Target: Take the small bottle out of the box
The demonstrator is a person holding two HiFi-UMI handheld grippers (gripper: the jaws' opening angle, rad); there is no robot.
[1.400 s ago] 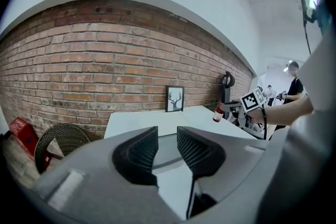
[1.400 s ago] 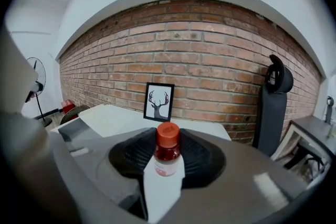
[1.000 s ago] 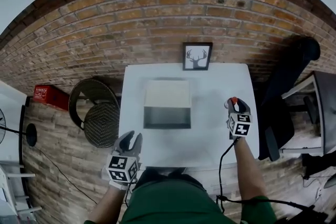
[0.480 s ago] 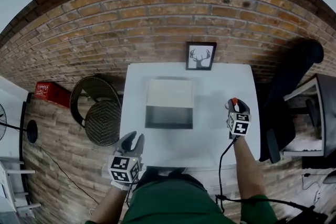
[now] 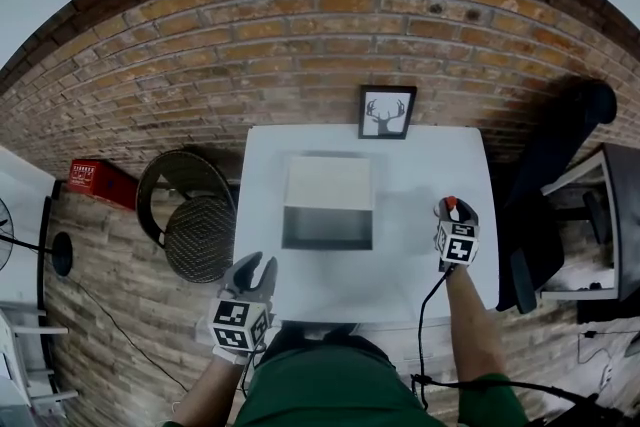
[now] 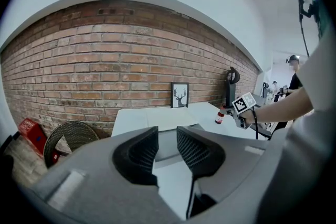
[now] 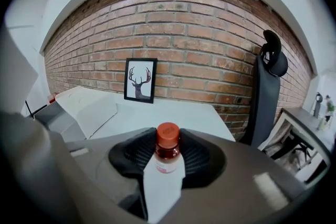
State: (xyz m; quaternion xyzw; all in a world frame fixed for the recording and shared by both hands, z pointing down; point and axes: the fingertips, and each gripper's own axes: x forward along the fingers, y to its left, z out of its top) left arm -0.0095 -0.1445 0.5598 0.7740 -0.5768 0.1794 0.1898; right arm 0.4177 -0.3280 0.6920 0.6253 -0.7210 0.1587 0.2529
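Note:
The small bottle (image 7: 168,140), clear with a red cap and a white label, stands upright between the pads of my right gripper (image 7: 168,159), which is shut on it. In the head view that gripper (image 5: 453,210) holds the bottle (image 5: 452,203) over the white table (image 5: 420,165), to the right of the box. The box (image 5: 327,227) sits at the table's middle with its pale lid folded back and its dark inside showing nothing. My left gripper (image 5: 251,266) hovers at the table's front left edge, open and empty; its view (image 6: 167,140) looks over the box (image 6: 168,122) toward the bottle (image 6: 219,116).
A framed deer picture (image 5: 387,111) leans on the brick wall behind the table. A round wicker chair (image 5: 188,215) stands left of the table, and a black office chair (image 5: 545,175) and a desk (image 5: 600,215) stand to the right. A red case (image 5: 98,183) lies on the floor at far left.
The head view has shifted slightly. Both grippers keep their places relative to the table, and the bottle stays in the right gripper.

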